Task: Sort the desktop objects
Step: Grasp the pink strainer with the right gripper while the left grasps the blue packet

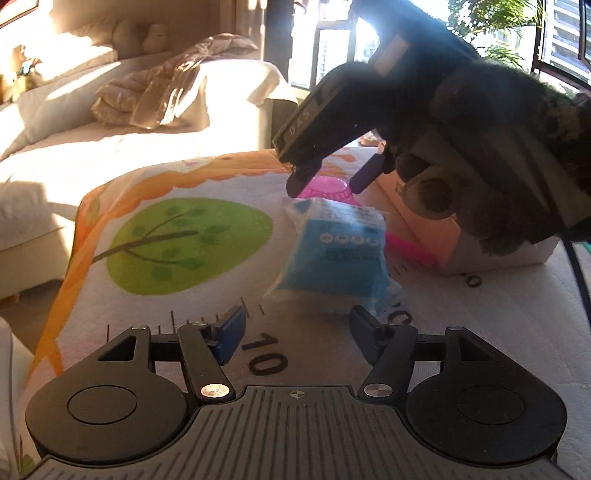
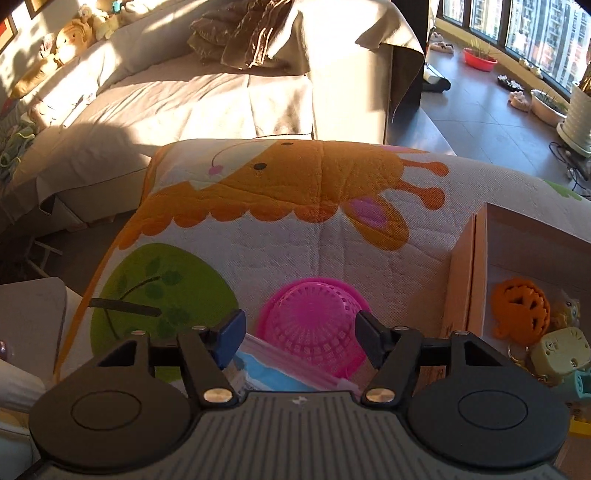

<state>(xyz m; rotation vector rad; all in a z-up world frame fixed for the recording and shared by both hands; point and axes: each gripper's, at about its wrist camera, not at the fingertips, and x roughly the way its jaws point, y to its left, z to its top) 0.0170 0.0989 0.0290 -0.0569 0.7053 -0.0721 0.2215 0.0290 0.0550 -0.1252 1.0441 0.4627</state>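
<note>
A pink upturned plastic basket [image 2: 314, 325] lies on the printed mat [image 2: 295, 236]. My right gripper [image 2: 300, 334] hangs open just over it, a finger on each side of its dome, and I see no pad pressing. The left wrist view shows that right gripper [image 1: 328, 184] from the front, above the pink basket [image 1: 328, 190]. A blue packet in a clear bag [image 1: 340, 251] lies nearer, its edge also showing in the right wrist view [image 2: 273, 376]. My left gripper [image 1: 297, 332] is open with nothing between its fingers, just short of the packet.
A cardboard box [image 2: 476, 258] stands at the mat's right, holding an orange pumpkin toy [image 2: 521, 306] and pale yellow toys [image 2: 557, 350]. A pink stick-like item [image 1: 410, 251] lies beside the box [image 1: 447, 236]. A sofa with a blanket [image 2: 240, 33] stands beyond the mat.
</note>
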